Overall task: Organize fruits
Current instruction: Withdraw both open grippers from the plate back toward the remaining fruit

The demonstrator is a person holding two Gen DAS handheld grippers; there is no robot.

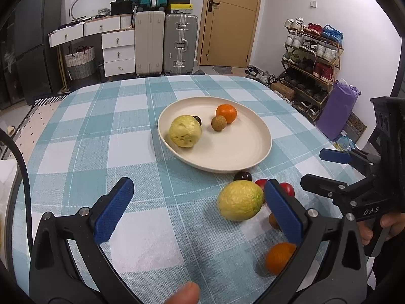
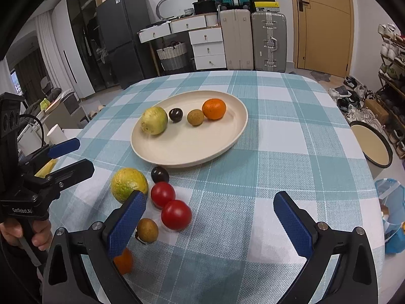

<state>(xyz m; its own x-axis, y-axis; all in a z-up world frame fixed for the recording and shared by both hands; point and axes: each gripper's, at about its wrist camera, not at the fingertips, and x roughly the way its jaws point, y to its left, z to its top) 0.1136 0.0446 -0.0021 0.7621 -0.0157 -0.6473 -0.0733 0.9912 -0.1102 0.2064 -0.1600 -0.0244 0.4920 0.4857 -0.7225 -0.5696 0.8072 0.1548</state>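
Observation:
A cream plate [image 1: 253,162] [image 2: 192,163] mid-table holds a yellow guava [image 1: 185,131], a dark plum [image 2: 176,114], a brown longan [image 1: 218,123] and an orange [image 1: 226,113]. In front of it on the checked cloth lie a second guava [image 1: 240,200] [image 2: 127,183], a dark plum [image 2: 160,174], two red tomatoes [image 2: 162,194] [image 2: 176,214], a longan [image 2: 147,230] and an orange [image 1: 279,258]. My left gripper [image 1: 198,190] is open, its right finger beside the loose guava. My right gripper [image 2: 210,197] is open too, its left finger next to the tomatoes. Neither holds anything.
The table's far edge curves behind the plate. Beyond it stand suitcases [image 1: 180,43], white drawers [image 1: 118,53] and a shoe rack [image 1: 311,58]. A round stool [image 2: 372,141] sits off the table's right side. A thumb [image 1: 184,295] shows at the bottom edge.

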